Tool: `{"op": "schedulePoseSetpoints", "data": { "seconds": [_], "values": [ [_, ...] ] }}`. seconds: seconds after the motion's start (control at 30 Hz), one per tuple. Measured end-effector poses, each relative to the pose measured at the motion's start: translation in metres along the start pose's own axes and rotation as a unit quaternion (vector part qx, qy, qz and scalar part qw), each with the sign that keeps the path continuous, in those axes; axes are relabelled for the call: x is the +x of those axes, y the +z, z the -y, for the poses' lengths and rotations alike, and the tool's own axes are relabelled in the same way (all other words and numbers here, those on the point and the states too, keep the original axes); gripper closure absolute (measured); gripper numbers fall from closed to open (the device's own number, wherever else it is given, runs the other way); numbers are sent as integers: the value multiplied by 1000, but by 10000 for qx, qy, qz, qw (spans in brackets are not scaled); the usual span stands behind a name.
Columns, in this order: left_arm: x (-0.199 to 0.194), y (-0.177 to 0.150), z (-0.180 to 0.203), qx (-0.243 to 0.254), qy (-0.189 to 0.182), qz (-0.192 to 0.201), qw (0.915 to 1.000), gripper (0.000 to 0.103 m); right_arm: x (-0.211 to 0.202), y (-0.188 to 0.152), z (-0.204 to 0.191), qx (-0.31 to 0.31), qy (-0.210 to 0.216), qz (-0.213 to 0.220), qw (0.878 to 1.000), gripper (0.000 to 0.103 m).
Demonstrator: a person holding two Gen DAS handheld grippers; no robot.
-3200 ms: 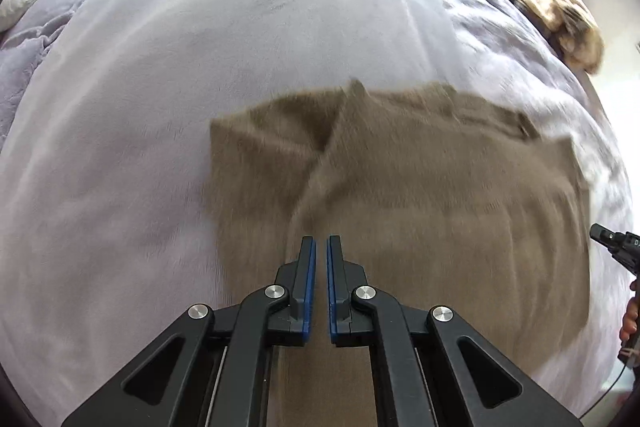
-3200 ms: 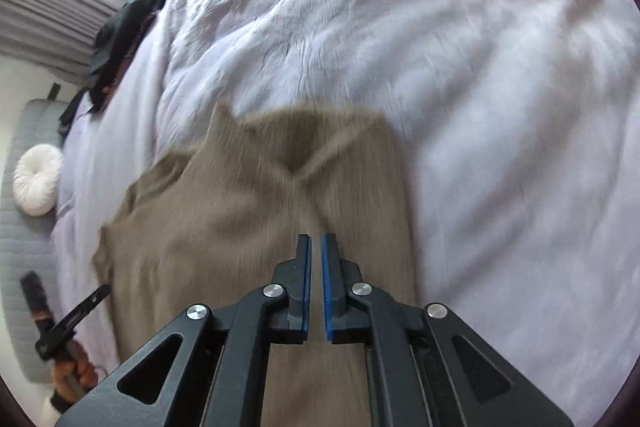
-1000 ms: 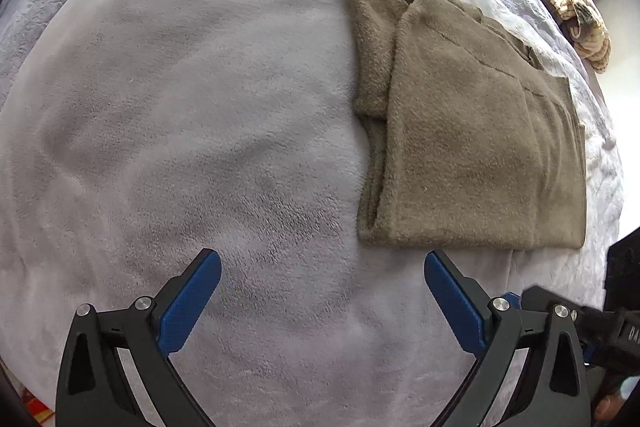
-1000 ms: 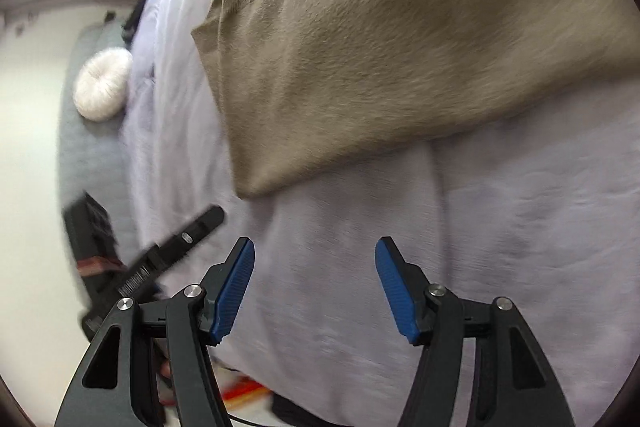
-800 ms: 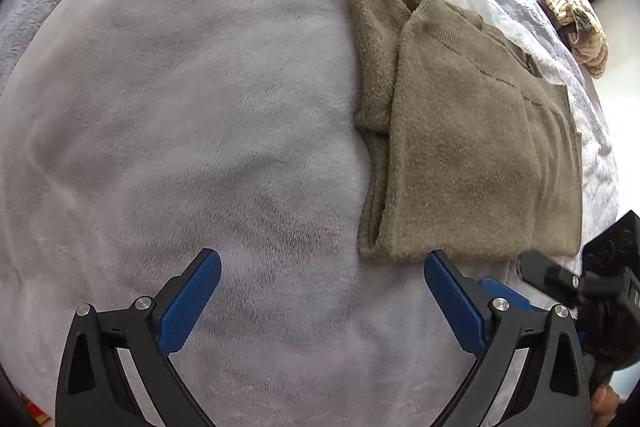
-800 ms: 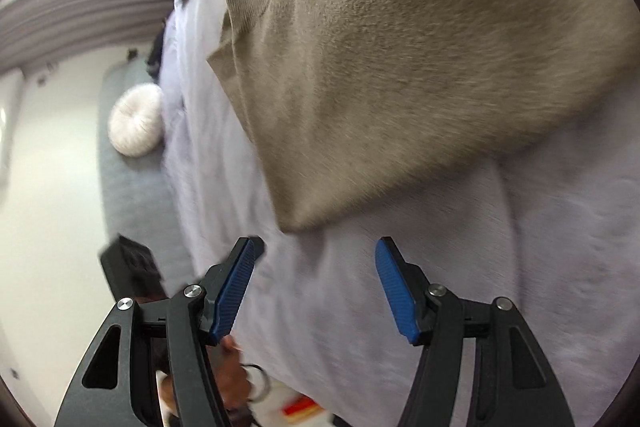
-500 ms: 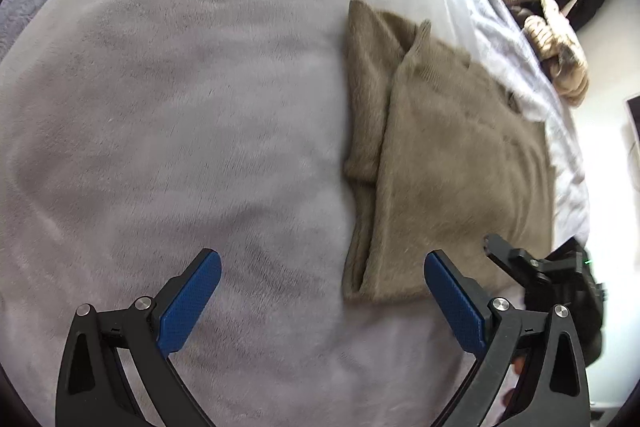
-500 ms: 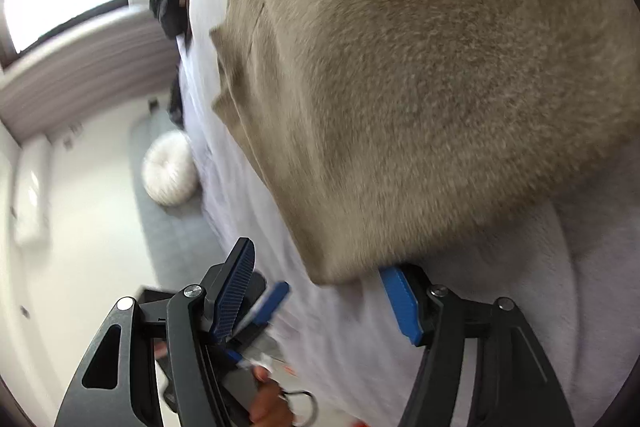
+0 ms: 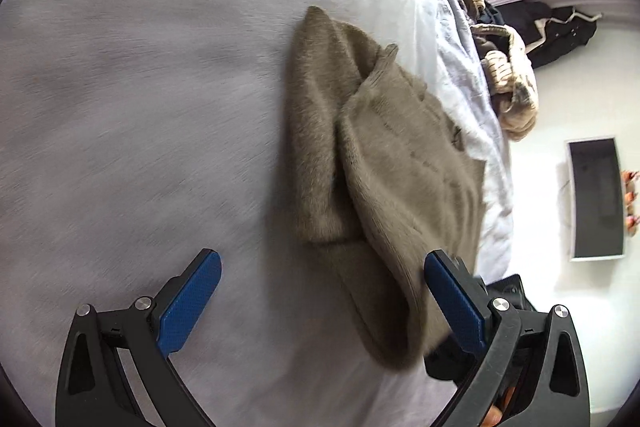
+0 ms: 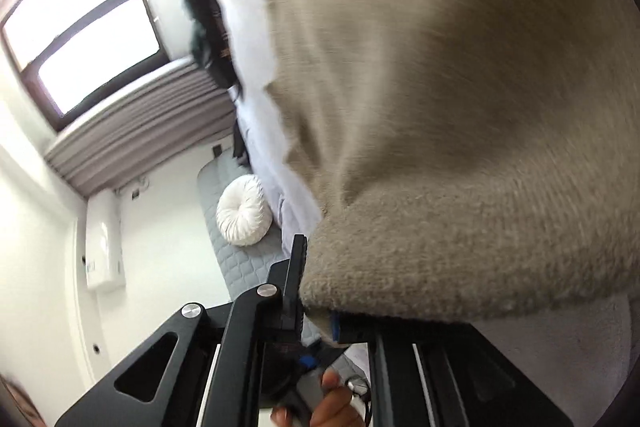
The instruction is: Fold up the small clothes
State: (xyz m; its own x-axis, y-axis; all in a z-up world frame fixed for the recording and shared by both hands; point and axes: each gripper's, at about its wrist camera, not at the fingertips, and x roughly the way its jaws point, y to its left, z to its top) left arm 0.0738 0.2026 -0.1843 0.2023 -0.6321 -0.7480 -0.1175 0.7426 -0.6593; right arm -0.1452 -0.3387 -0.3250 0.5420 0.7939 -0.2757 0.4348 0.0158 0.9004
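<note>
A fuzzy olive-brown garment [image 9: 384, 179] lies partly folded on the pale lilac bedspread [image 9: 140, 107]. Its near corner is lifted off the bed at the lower right of the left wrist view. My left gripper [image 9: 320, 299] is open wide and empty, with the garment's lower edge between and just beyond its blue pads [image 9: 188, 303]. My right gripper [image 10: 316, 311] is shut on the garment's near corner [image 10: 460, 187], which fills most of the right wrist view and hides the far finger.
A pile of dark and striped clothes [image 9: 504, 75] lies at the bed's far edge. A white round cushion [image 10: 244, 211] sits on a grey quilted seat beside the bed. A window [image 10: 80, 39] and a wall screen [image 9: 596, 199] are beyond.
My right gripper has moved onto the garment's near corner, closed on it and lifted it. My left gripper has stayed open and swung right toward the garment's lower edge.
</note>
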Motion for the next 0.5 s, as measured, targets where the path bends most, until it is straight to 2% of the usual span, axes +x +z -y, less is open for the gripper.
{"op": "schedulePoseSetpoints", "data": {
  "seconds": [0.2,0.5],
  "values": [
    [25,29,21,150,-632,-222,9976,1,-1,-1,-26,-610,-132,-276,9977,93],
    [71,51,64,761,-506,-492,9946,1,-2,-6,-18,-833,-423,-441,9947,93]
  ]
}}
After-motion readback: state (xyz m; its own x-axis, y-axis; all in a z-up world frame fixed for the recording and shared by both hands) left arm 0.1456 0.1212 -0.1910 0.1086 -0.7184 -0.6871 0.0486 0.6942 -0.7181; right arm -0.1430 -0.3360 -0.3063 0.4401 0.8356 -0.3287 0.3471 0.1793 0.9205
